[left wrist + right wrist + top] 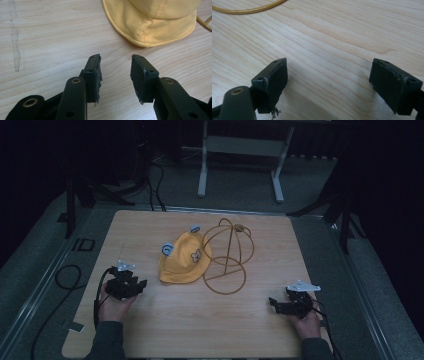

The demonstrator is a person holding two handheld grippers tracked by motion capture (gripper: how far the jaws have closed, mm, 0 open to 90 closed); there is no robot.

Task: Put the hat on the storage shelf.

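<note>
the left hand-held gripper (115, 67), half open and empty, faces the yellow hat (183, 262) leaning against its wire stand (227, 257), likely to lift it on, while the right hand-held gripper (329, 85) waits wide on the worktop (210, 325).

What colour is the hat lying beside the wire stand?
Yellow, with small blue ears; the hat shows best in the high view.

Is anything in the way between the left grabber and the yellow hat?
No, nothing visible is. The left gripper has its jaws open, with bare wooden table stretching from them to the brim of the yellow hat. The wire hat stand sits on the hat's far side, away from this gripper.
</note>
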